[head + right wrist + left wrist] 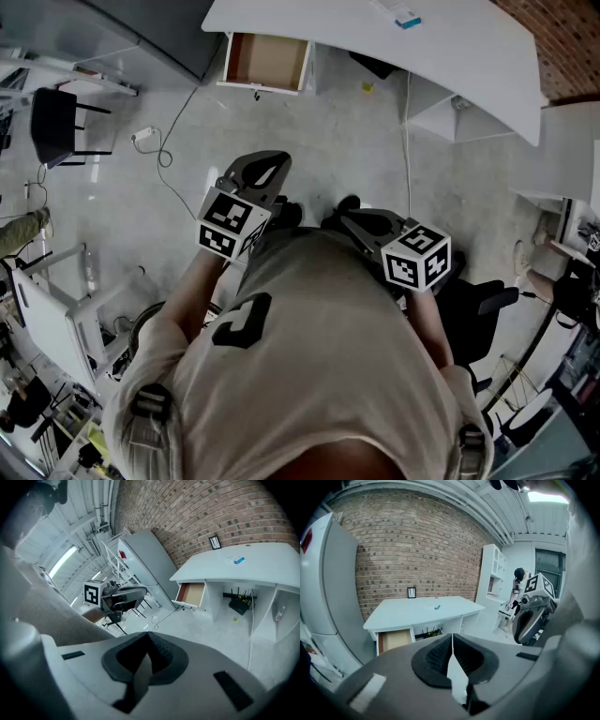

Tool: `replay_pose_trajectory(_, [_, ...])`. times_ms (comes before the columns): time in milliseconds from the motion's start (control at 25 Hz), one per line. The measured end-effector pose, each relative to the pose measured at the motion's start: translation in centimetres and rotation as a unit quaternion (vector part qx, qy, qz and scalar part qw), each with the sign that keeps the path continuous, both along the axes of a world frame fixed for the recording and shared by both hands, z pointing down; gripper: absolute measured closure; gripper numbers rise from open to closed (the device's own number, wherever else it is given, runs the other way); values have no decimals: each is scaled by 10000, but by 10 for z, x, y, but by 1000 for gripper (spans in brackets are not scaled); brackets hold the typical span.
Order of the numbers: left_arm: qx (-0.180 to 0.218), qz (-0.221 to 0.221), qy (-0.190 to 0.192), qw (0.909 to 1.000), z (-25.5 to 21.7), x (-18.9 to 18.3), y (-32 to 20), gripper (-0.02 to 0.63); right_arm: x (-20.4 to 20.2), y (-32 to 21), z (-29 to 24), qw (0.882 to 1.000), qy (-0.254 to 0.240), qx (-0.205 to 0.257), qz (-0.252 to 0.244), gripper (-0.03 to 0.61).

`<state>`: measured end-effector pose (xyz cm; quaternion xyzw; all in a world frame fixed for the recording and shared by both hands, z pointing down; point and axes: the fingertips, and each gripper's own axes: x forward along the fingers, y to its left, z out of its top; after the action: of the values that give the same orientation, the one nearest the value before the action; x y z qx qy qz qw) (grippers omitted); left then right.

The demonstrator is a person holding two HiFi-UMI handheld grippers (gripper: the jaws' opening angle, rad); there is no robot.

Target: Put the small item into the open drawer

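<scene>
Currently | left hand-held gripper (452, 641), right hand-held gripper (147, 641): pressed together | small item (407, 19) on desk (459, 66) | drawer (267, 61) open

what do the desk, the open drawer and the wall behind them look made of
Desk: probably painted or laminated board; smooth, uniform white, matte.
Open drawer: white front, inside likely bare wood or fibreboard, by its tan colour.
Wall: exposed reddish brick, mortar lines visible.

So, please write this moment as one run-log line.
left hand-held gripper: shut, empty | right hand-held gripper: shut, empty | small item: on desk | drawer: open
</scene>
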<state>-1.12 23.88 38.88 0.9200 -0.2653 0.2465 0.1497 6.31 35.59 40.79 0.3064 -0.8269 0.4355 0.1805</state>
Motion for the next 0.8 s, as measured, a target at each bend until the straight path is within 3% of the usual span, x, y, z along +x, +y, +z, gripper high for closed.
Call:
replay_pose_trajectory(200, [113, -96, 36, 9999, 16, -74, -18, 603, -59, -6, 10, 9998, 175, 111, 79, 574])
replay_pose_trajectory(400, [32, 49, -2, 10000, 32, -116, -10, 603, -96, 1, 13, 9991, 292, 41, 292, 574])
replay_pose_trajectory(800, [218, 253, 93, 9994, 20, -118, -16, 603, -99, -1, 9, 9974, 394, 92, 597, 574])
